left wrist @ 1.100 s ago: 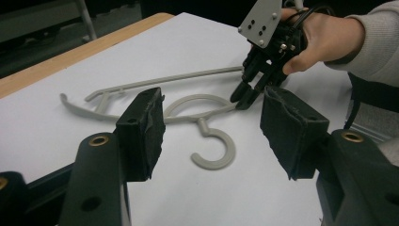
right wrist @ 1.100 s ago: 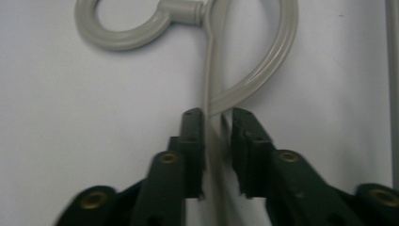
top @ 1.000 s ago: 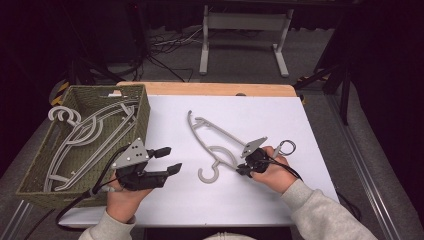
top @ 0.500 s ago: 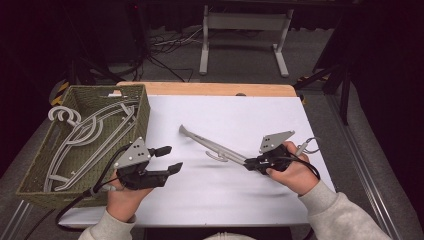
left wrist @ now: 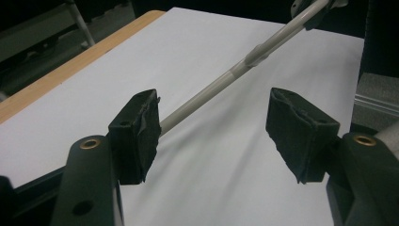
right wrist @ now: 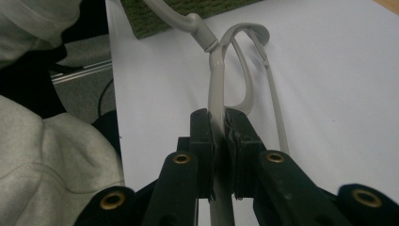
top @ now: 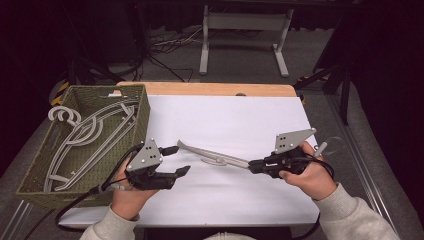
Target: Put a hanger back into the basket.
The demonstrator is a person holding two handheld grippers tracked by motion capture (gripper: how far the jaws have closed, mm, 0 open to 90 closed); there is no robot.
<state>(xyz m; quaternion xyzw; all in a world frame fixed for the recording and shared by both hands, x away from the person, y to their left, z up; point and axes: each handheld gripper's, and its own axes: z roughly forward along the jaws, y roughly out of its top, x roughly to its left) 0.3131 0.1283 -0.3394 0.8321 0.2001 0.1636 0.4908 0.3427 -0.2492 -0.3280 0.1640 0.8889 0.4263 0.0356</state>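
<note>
One hanger [top: 215, 156] between right claw [top: 252, 166] pads.

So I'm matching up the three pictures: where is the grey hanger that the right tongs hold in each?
High view: hanger mid-table, slanting left from the right tongs.
Left gripper view: its bar runs from upper right to the left pad.
Right gripper view: clamped bottom centre, running up.
Shared landmark: white table cover.

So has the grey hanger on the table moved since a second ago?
Yes. The hanger, clamped in the right gripper, has swung off the white table cover and now points left toward the green basket.
</note>
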